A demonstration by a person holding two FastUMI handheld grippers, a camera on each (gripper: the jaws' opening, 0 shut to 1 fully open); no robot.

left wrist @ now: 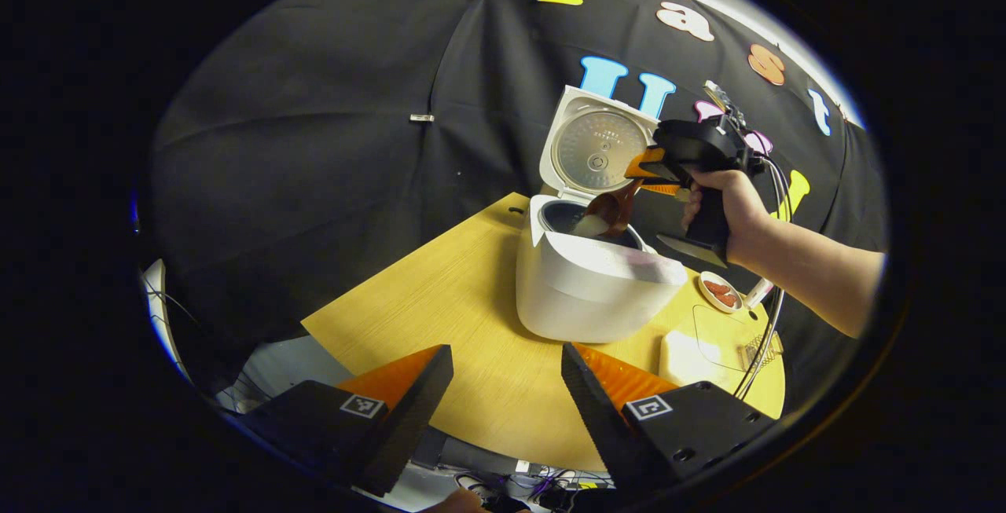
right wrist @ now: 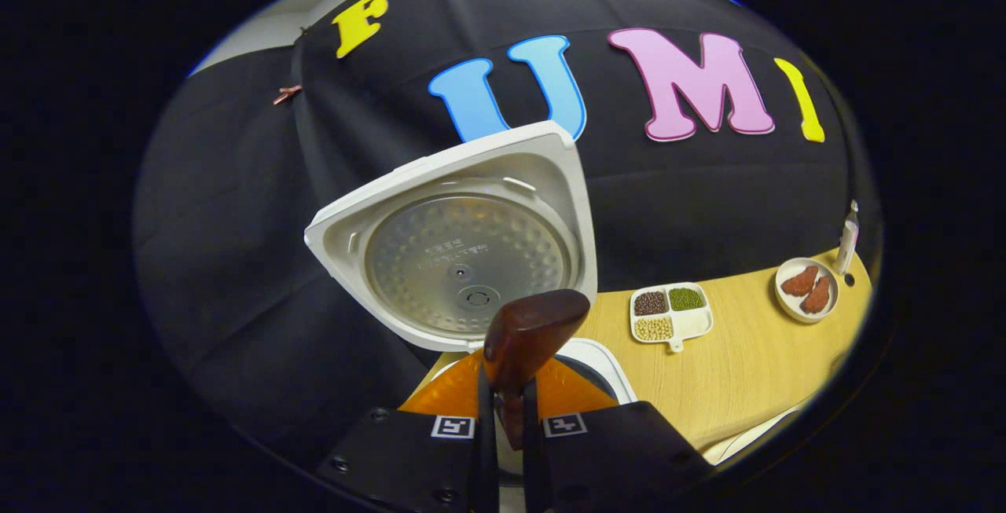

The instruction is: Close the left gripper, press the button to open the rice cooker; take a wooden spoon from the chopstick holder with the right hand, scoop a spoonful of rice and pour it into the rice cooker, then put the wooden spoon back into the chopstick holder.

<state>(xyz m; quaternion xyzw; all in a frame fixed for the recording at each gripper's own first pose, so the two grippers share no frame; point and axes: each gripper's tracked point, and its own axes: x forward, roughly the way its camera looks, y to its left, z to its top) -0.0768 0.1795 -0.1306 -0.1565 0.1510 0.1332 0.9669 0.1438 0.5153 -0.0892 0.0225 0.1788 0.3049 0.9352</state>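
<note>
Table (left wrist: pixel 471 316): pale wood top; carries every item below. Landmark for all positions: the rice cooker.

Rice cooker (left wrist: pixel 585 293): white, rounded body, standing on the table. Lid (left wrist: pixel 593 144) swung fully up behind the pot opening, its metal inner plate facing forward. Opening step judged complete. Likely heavy and stable; smooth shell, slippery to pinch.

Right gripper (left wrist: pixel 656 175): held by a hand (left wrist: pixel 723 207) above and just right of the cooker's opening. Fingers clamped together on the spoon handle, seen close in the right gripper view (right wrist: pixel 503 419).

Left gripper (left wrist: pixel 503 387): in front of the cooker, well apart from it, low over the table's near edge. Fingers spread, nothing between them.

Divided dish (right wrist: pixel 670 312): right of the cooker, four compartments holding dark, green, yellow and white grains.

Small plate (right wrist: pixel 807 287): farther right of the cooker, two reddish pieces on it.

Wooden spoon (left wrist: pixel 609 210): dark brown, stiff, light, smooth finish. Handle runs up into the right gripper; bowl hangs down and left of it, at the cooker's rim over the inner pot, with a pale mass at the bowl, apparently rice. Best taken at mid handle, as now; a polished handle may twist under a tilted load. Pouring step judged under way; return to the chopstick holder not yet done.
</note>
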